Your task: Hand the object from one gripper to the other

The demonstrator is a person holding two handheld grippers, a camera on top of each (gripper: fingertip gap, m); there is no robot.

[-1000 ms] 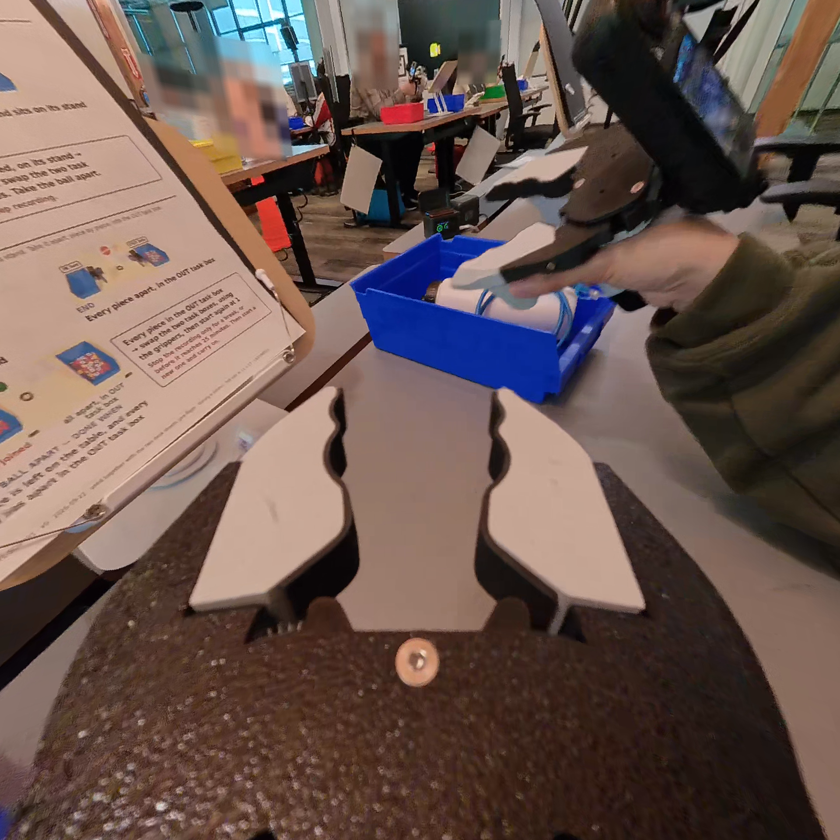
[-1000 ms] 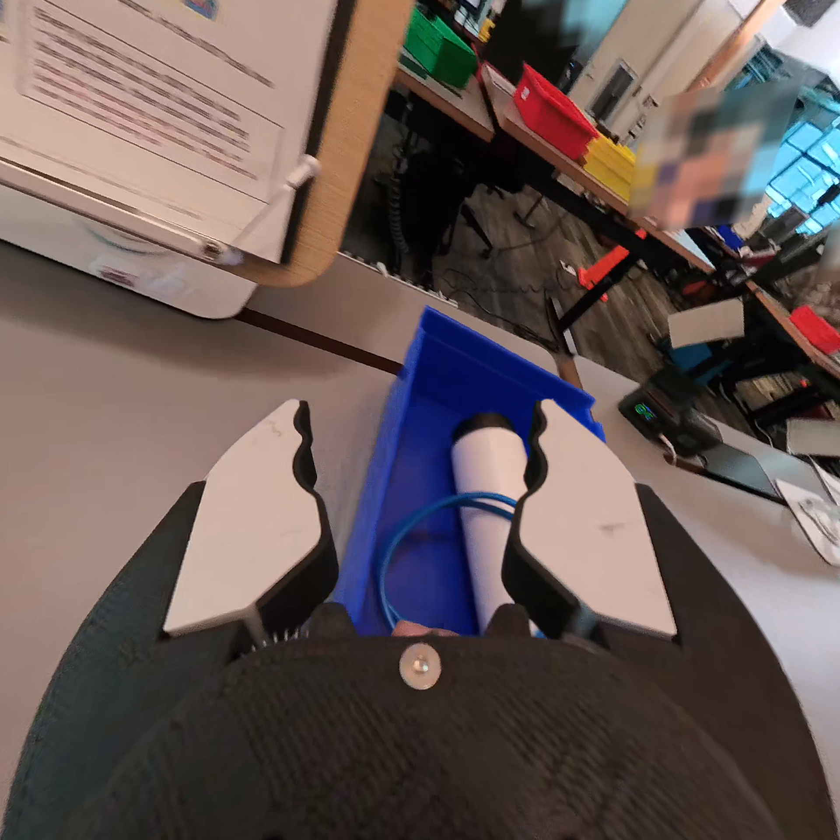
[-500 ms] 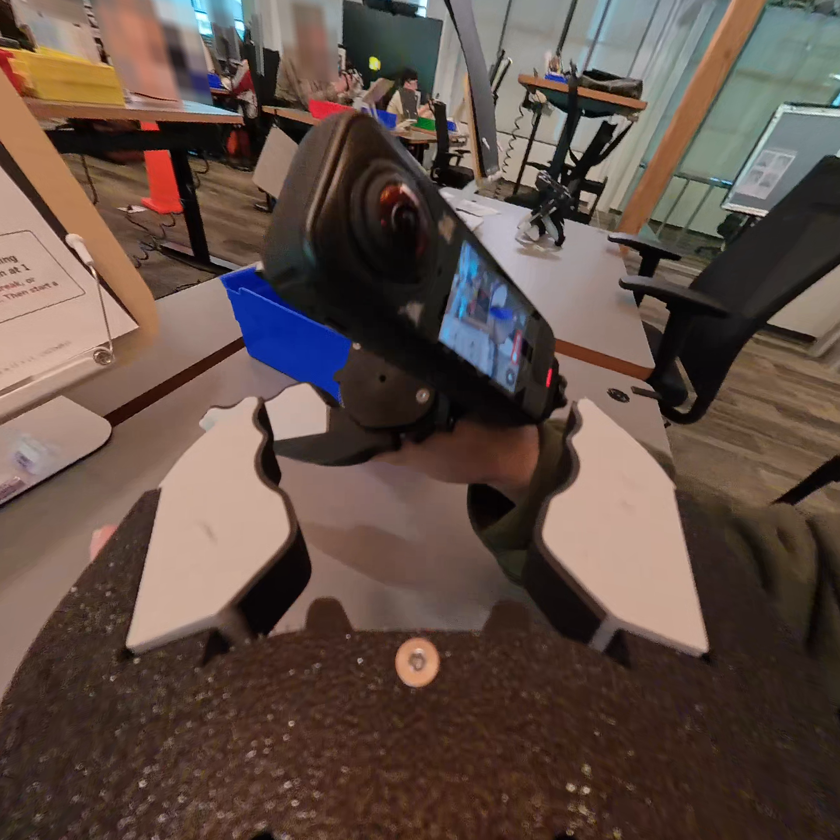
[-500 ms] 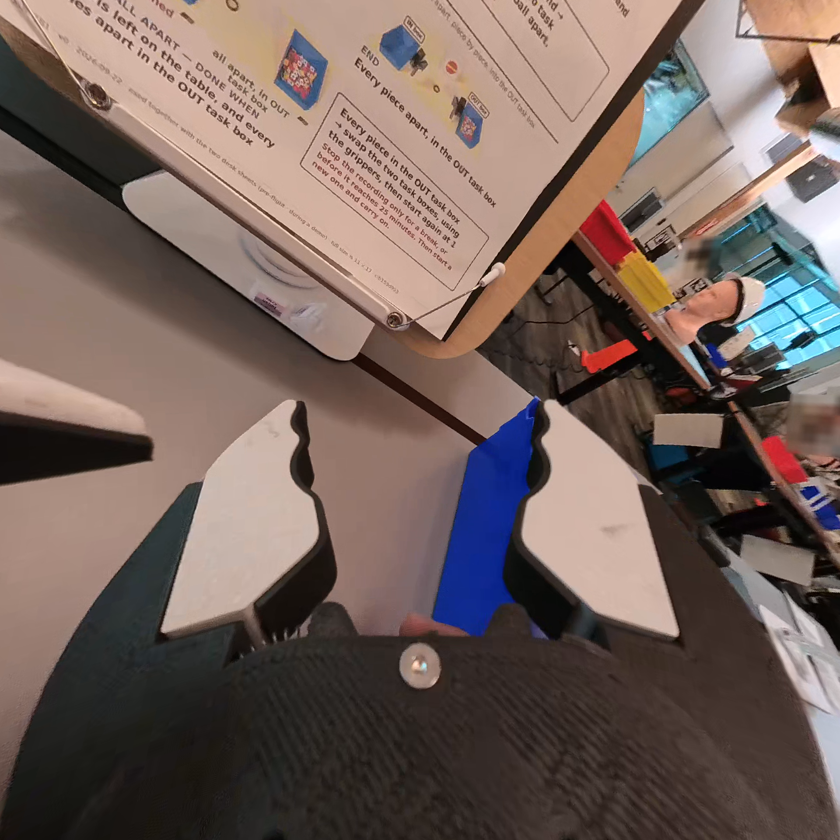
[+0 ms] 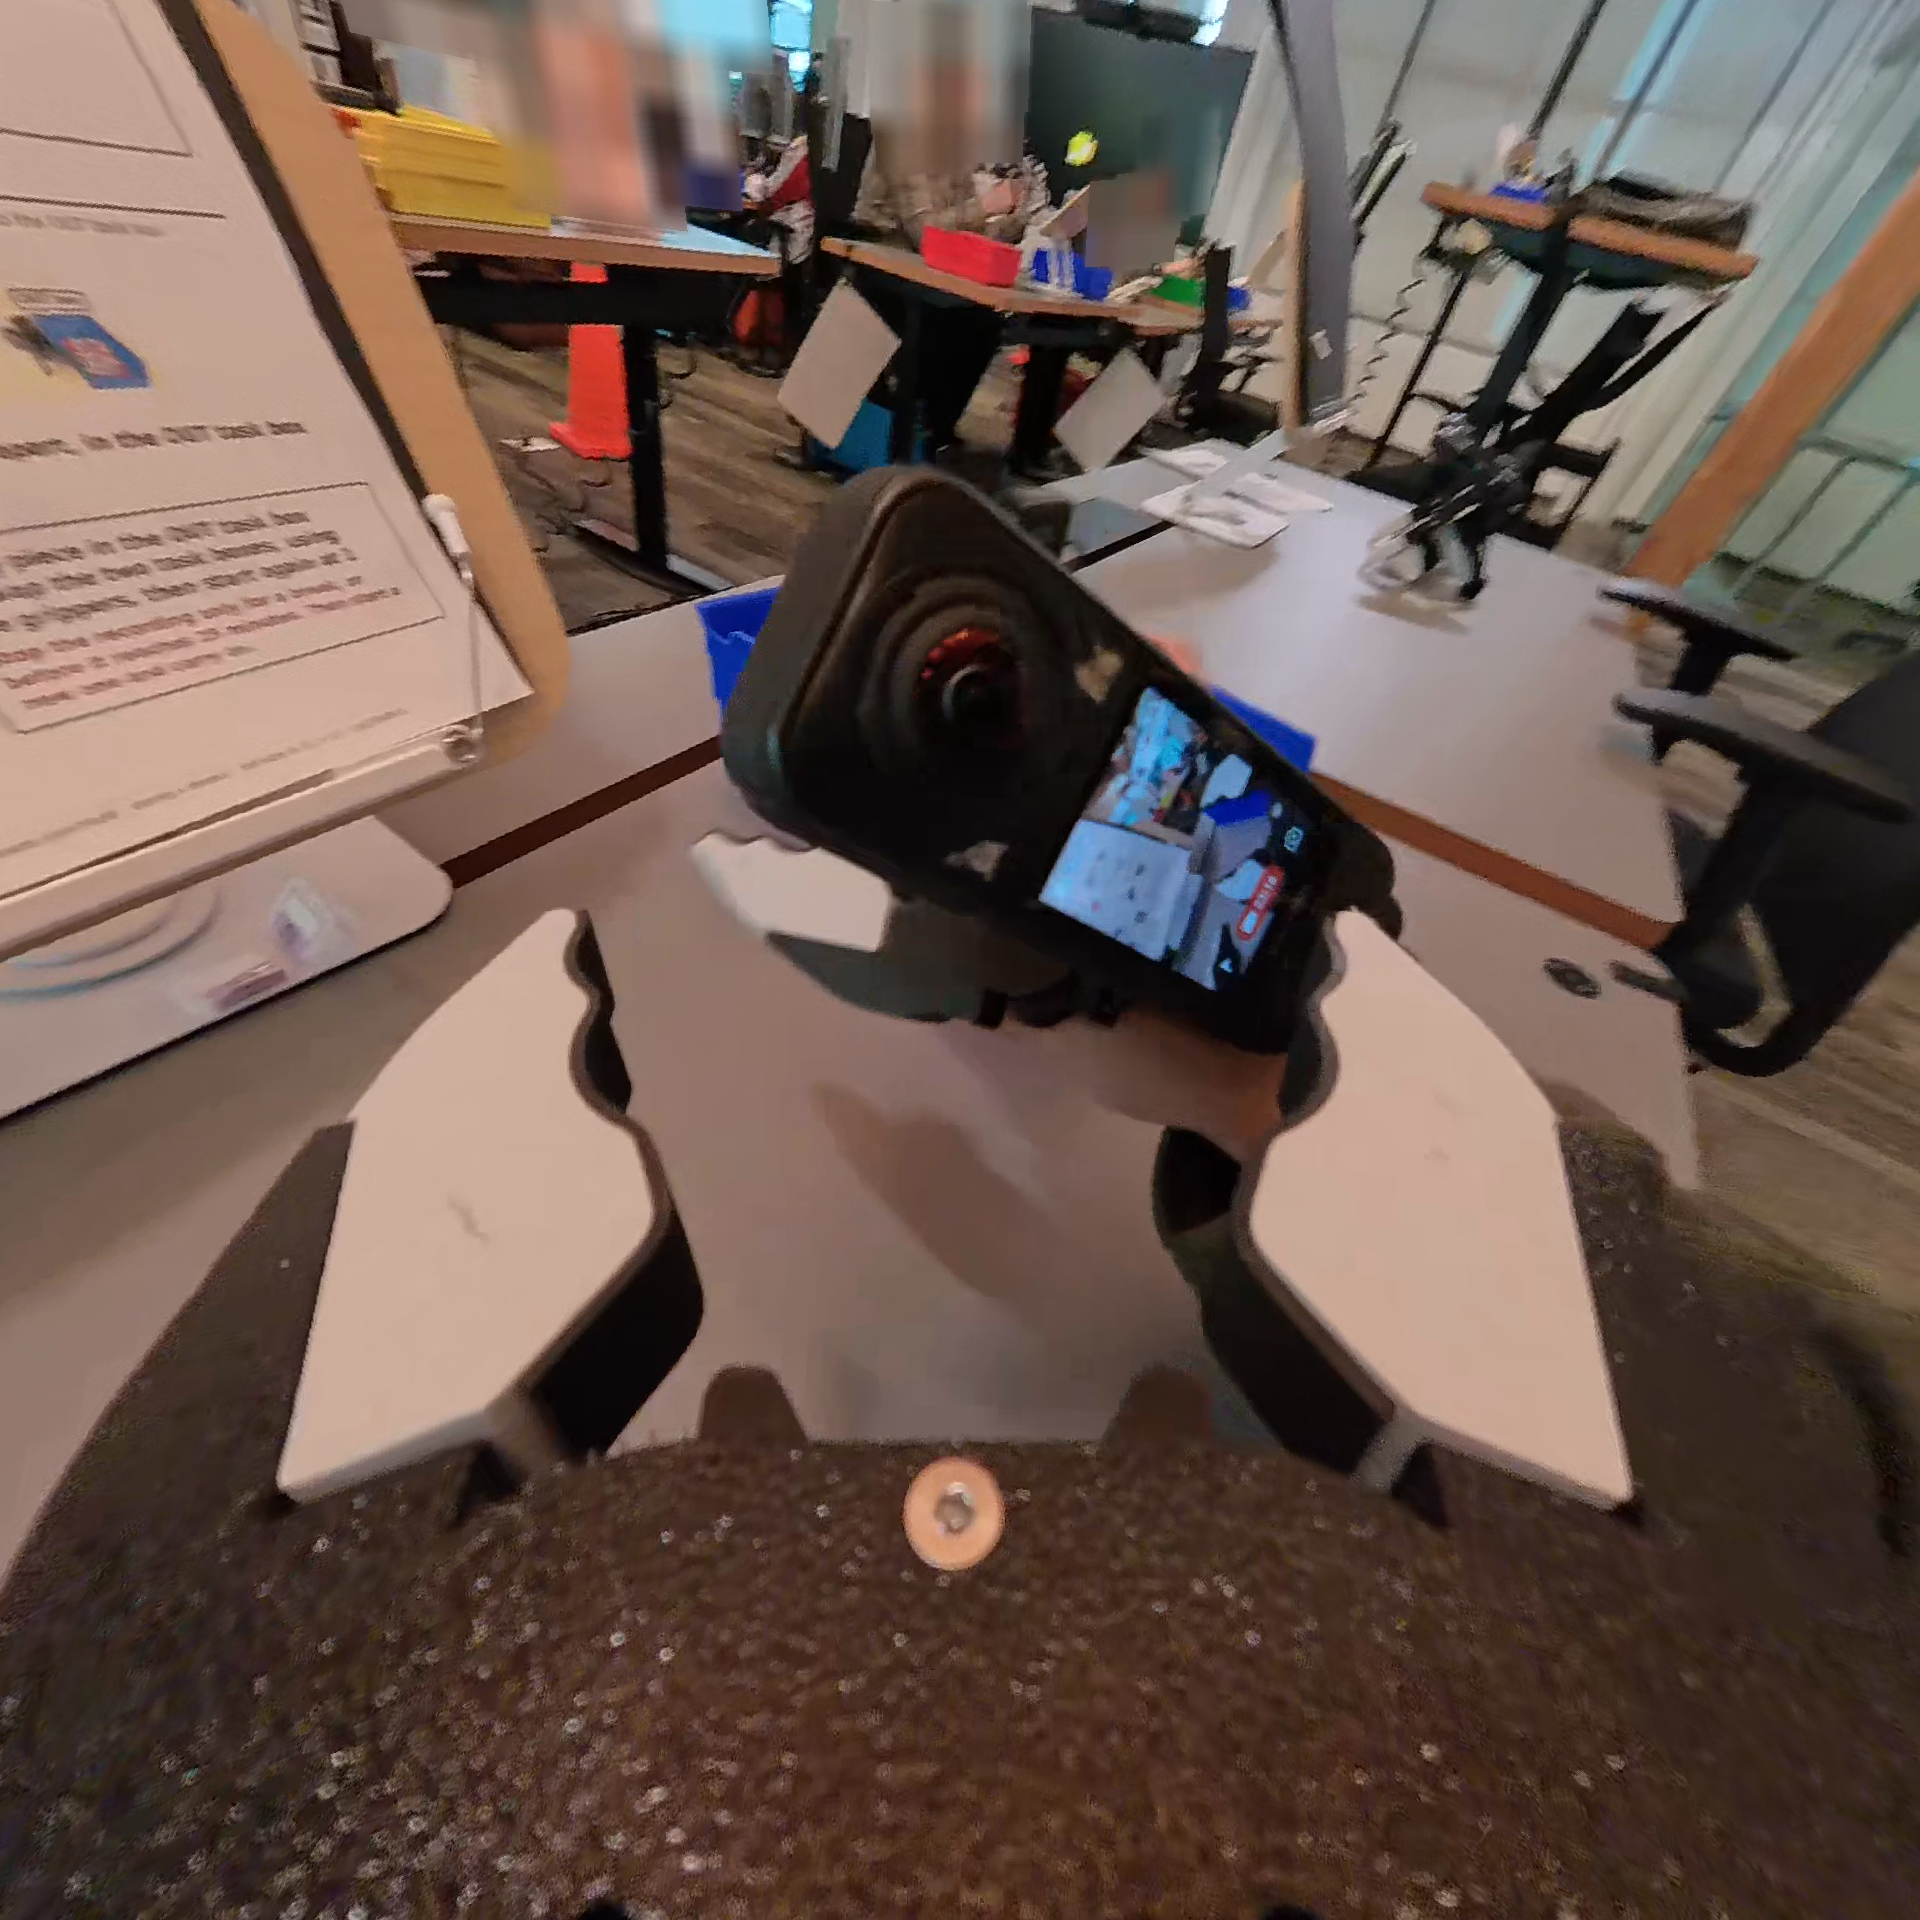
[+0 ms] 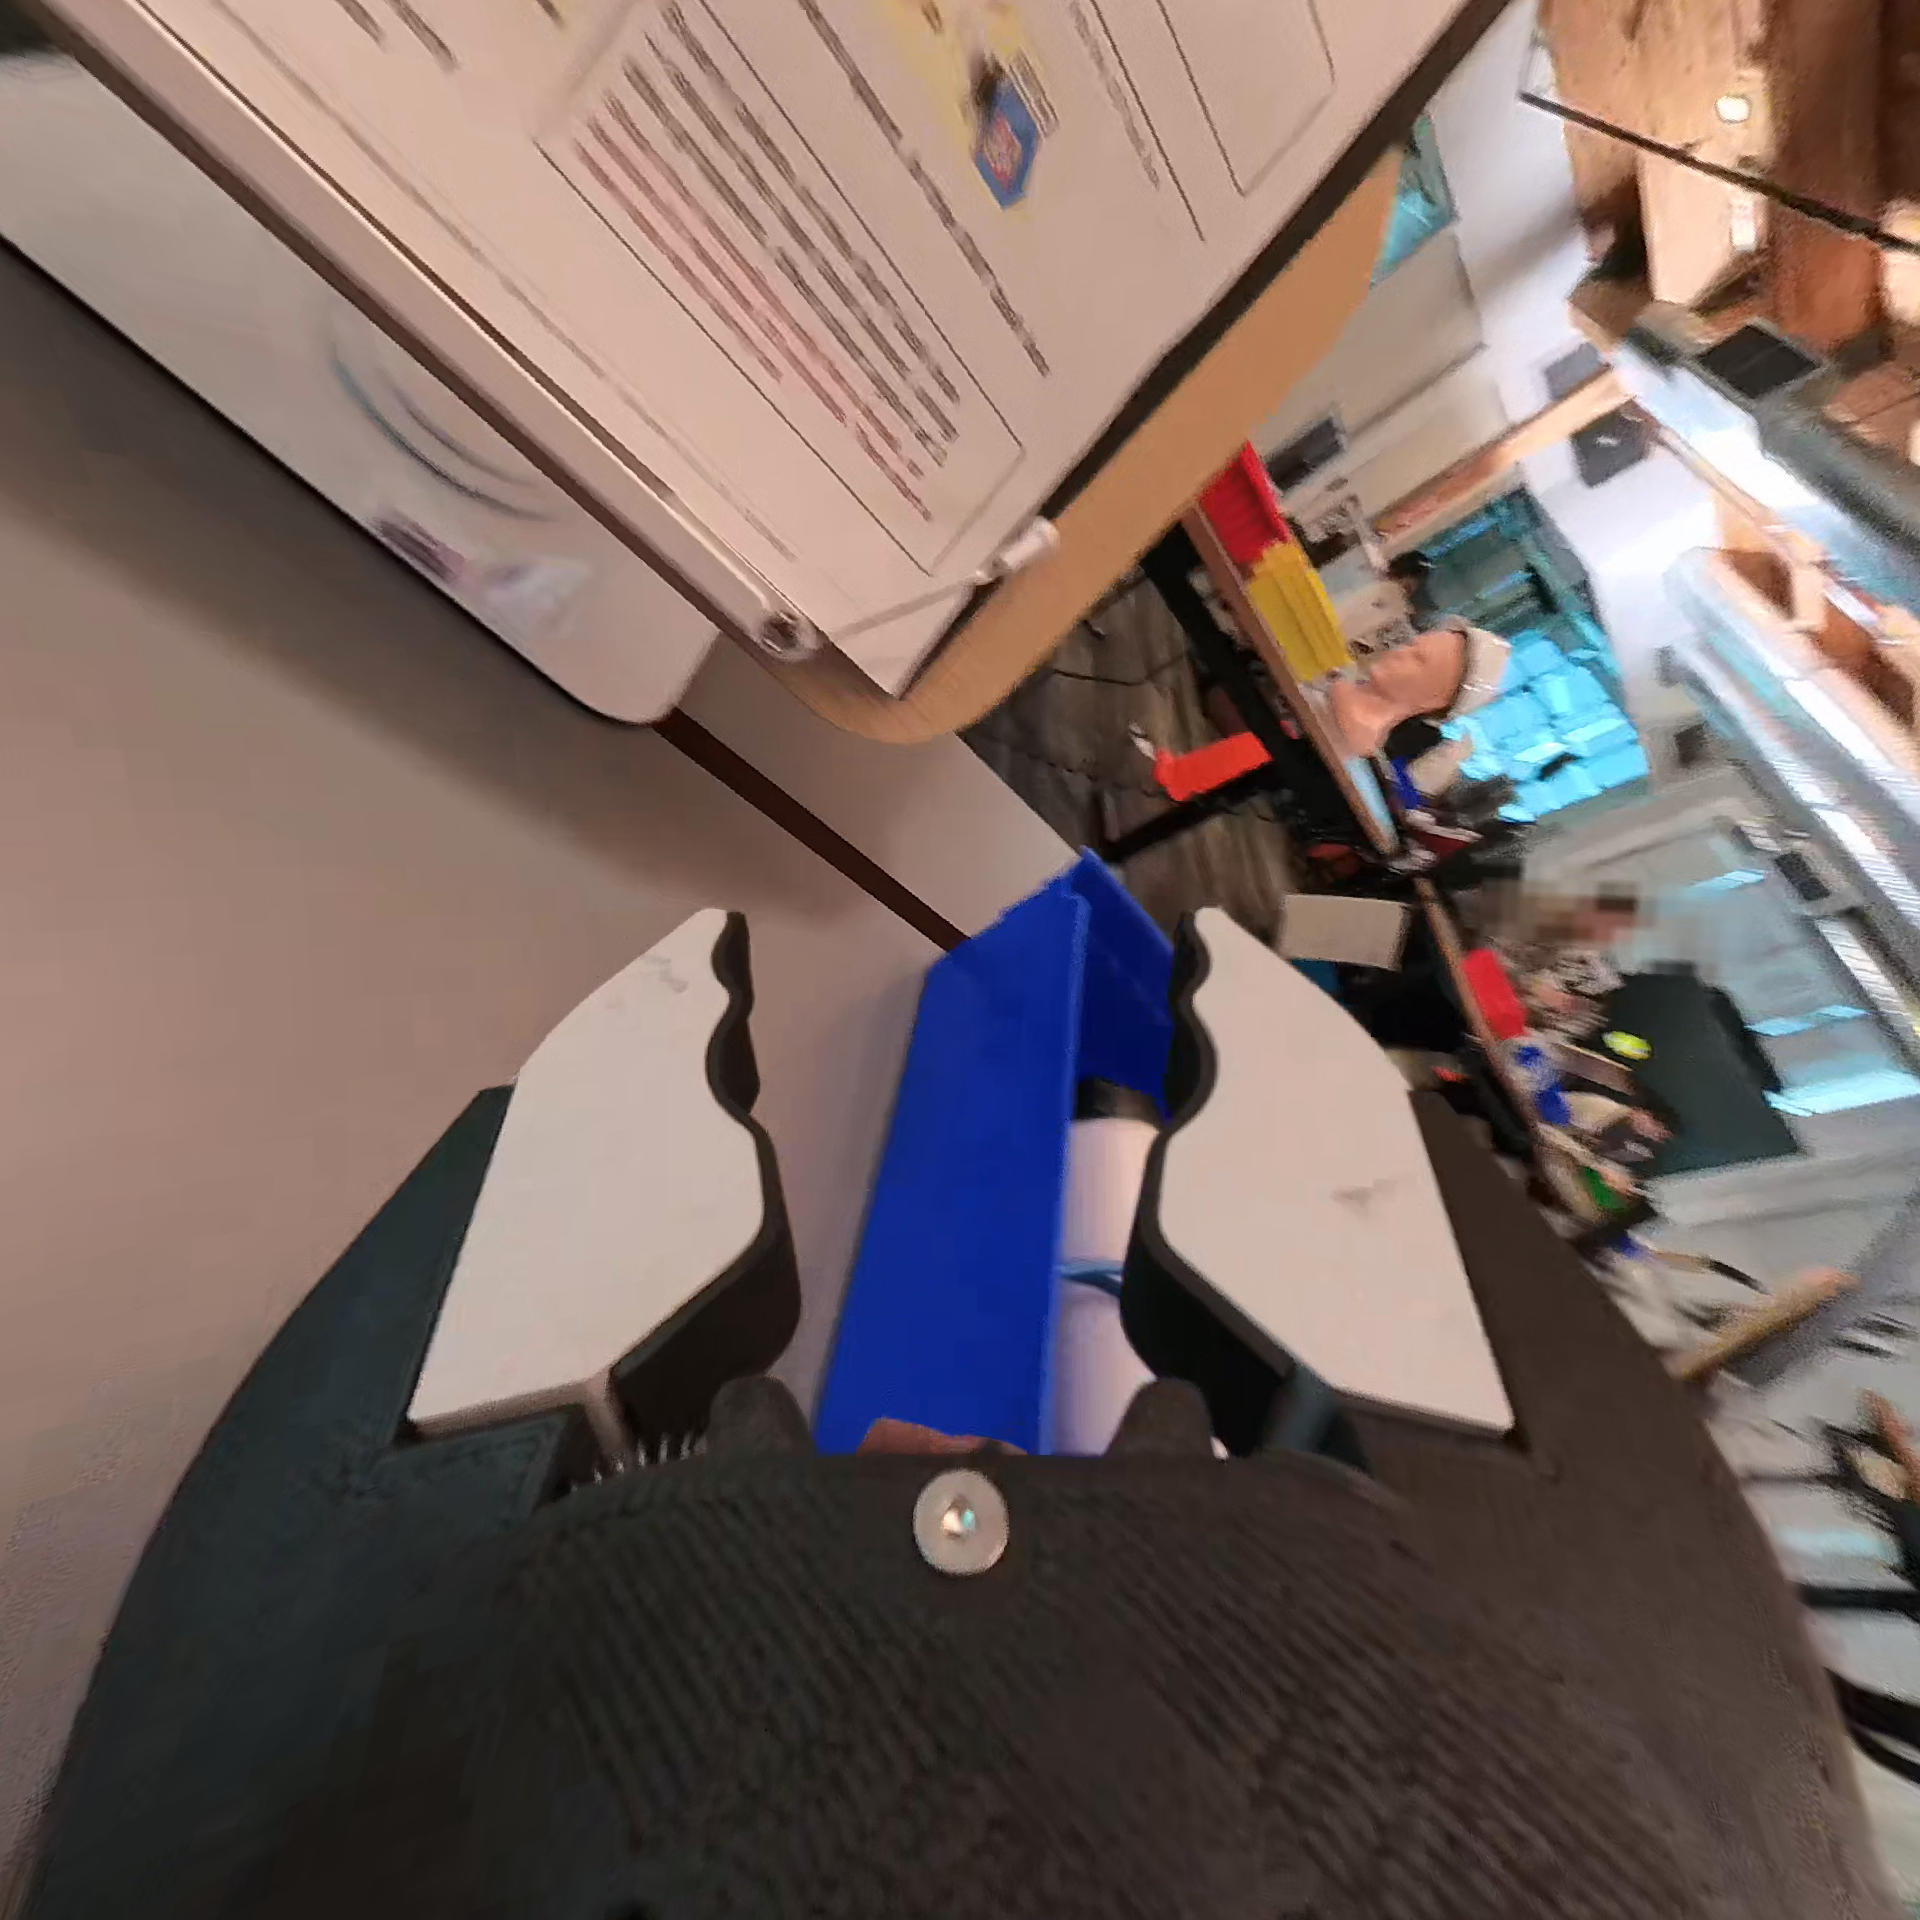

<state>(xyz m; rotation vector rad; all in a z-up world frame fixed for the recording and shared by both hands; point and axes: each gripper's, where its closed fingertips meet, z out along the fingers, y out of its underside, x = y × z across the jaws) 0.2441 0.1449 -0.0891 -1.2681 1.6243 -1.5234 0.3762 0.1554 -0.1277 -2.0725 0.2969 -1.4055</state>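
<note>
White cylinder (image 6: 1101, 1195) lay inside a blue bin (image 6: 966, 1195) on the grey table (image 6: 260, 987). Right gripper (image 6: 961, 1023) and left gripper (image 5: 951, 1029) were both spread, holding nothing.

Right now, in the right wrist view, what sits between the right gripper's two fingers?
The right wrist view shows the open right gripper framing the near wall of the blue bin, with the white cylinder lying inside. Nothing is gripped.

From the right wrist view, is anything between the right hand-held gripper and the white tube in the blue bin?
Yes: the blue bin's near wall stands before the white tube; right hand-held gripper empty.
</note>
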